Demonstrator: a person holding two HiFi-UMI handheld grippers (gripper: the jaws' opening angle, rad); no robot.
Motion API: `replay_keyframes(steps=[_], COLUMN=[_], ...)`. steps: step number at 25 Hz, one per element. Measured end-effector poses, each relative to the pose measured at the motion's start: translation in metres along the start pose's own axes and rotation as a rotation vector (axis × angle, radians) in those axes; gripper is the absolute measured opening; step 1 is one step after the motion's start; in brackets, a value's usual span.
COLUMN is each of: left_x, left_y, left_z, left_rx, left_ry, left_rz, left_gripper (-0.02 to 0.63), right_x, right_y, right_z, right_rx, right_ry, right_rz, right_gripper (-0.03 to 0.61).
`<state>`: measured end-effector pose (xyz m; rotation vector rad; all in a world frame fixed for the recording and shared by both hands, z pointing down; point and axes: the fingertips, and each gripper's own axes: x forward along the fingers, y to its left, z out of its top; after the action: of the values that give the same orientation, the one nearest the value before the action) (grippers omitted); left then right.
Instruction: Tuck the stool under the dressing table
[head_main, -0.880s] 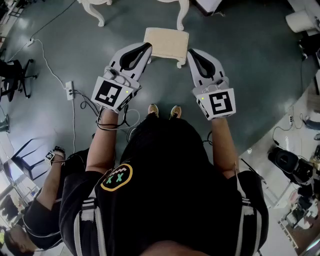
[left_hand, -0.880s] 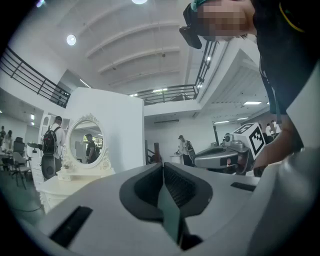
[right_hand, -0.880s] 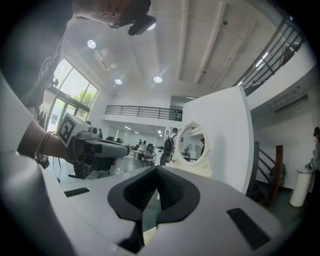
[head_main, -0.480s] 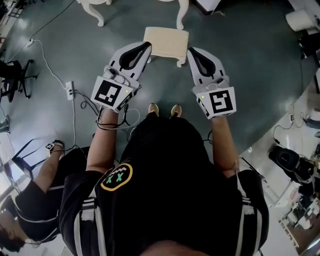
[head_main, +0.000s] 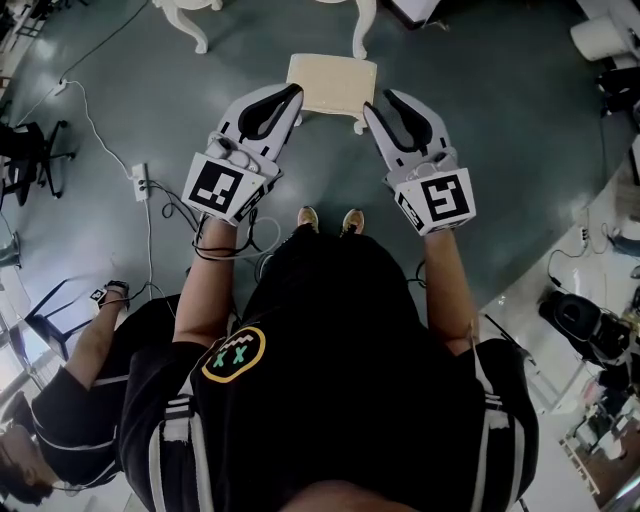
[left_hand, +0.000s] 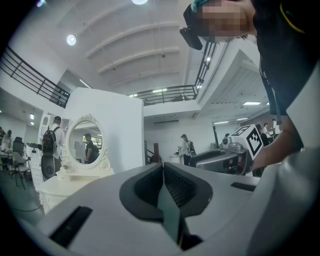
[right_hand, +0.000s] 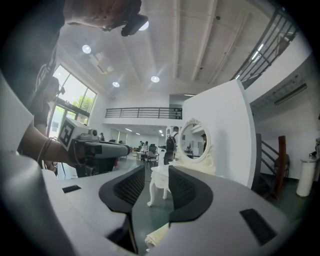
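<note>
The stool (head_main: 333, 84), with a cream cushion and white legs, stands on the dark floor just short of the white dressing table's legs (head_main: 364, 30). My left gripper (head_main: 293, 94) is shut and empty, its tips by the stool's near left corner. My right gripper (head_main: 377, 100) is by the near right corner, jaws a little apart with nothing held. In the right gripper view, my right gripper (right_hand: 160, 172) frames the dressing table (right_hand: 161, 179) with its oval mirror (right_hand: 192, 142), and a stool corner (right_hand: 157, 239) shows below. The left gripper view shows my left gripper (left_hand: 163, 167) and the dressing table (left_hand: 65, 182) to its left.
A power strip (head_main: 140, 180) with cables lies on the floor to the left, near a black chair (head_main: 30, 150). Another person (head_main: 80, 410) crouches at the lower left. Equipment (head_main: 590, 340) crowds the right edge. A white partition wall (right_hand: 225, 135) stands behind the dressing table.
My right gripper's tips have swung a little left, closer to the stool's corner. The left gripper and the stool have not moved. The person at the lower left has shifted.
</note>
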<state>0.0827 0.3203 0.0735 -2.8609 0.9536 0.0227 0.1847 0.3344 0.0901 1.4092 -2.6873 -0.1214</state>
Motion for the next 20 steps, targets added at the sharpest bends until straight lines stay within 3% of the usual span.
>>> replay_keyframes(steps=[10, 13, 19, 20], left_x=[-0.007, -0.007, -0.009, -0.008], left_y=[0.003, 0.003, 0.004, 0.003], left_z=[-0.003, -0.003, -0.006, -0.006], left_rx=[-0.001, -0.002, -0.023, -0.028], left_ry=[0.006, 0.007, -0.003, -0.002], left_rz=[0.007, 0.010, 0.008, -0.005], left_gripper=[0.026, 0.026, 0.029, 0.105], right_x=[0.003, 0.003, 0.003, 0.002], right_y=[0.007, 0.010, 0.012, 0.012], right_z=[-0.001, -0.002, -0.008, -0.008], right_rx=[0.006, -0.016, -0.017, -0.016], right_ry=[-0.012, -0.005, 0.004, 0.003], right_rz=[0.052, 0.055, 0.055, 0.054], right_gripper=[0.559, 0.597, 0.598, 0.598])
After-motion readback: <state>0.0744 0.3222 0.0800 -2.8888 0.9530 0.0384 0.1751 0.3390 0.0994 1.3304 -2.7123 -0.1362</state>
